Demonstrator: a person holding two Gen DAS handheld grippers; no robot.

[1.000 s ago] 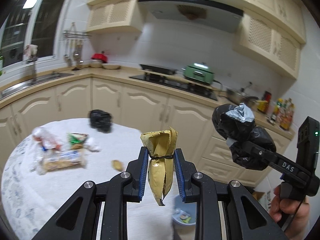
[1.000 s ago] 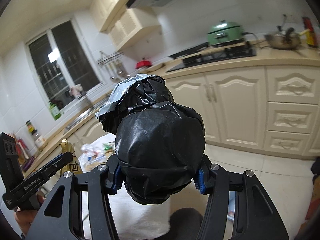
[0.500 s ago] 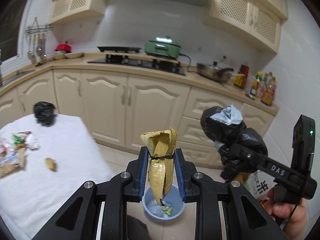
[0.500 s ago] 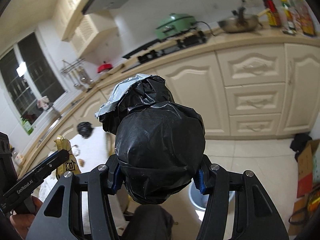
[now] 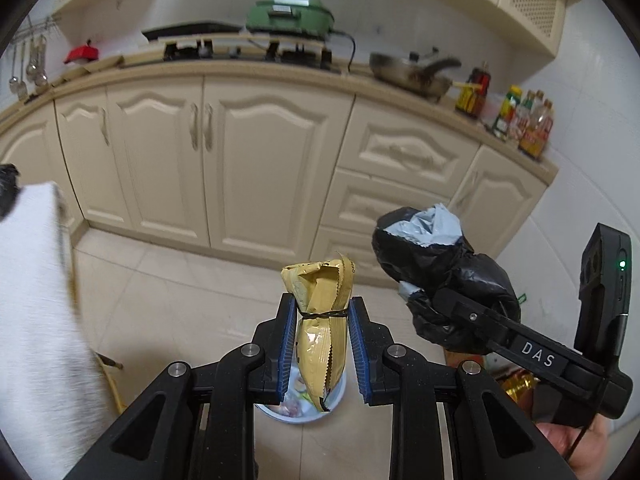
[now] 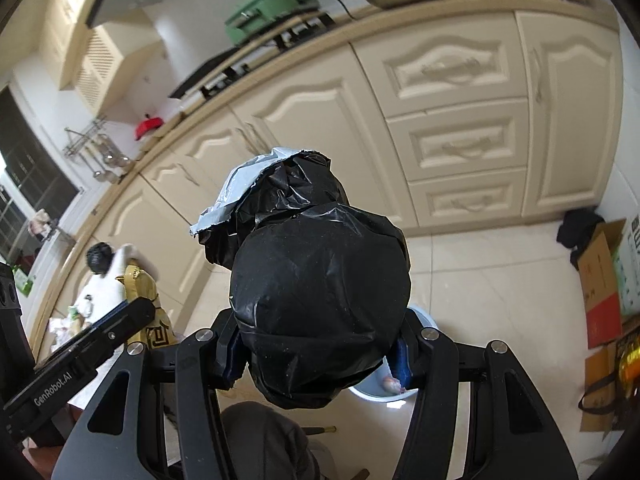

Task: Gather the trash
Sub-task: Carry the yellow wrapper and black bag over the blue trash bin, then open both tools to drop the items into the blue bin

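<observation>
Both your grippers carry trash above the blue bin.

Your left gripper (image 5: 322, 340) pinches a gold snack wrapper (image 5: 320, 320) — tied with a black band — directly over the bin (image 5: 300, 408) on the floor. Your right gripper (image 6: 320, 354) clamps a black plastic bag bundle (image 6: 316, 292), its grey lining showing, with the bin's rim visible just beneath.

Gold packet (image 5: 320, 336): glossy crinkled foil-plastic with serrated edges; black bag (image 6: 320, 304): thin wrinkled plastic film, semi-gloss, grey lining showing at top. Gripper pads (image 5: 285, 344) ribbed blue rubbery; floor tiles (image 5: 192, 304) smooth and glossy, tablecloth (image 5: 36, 320) matt white cloth.
</observation>
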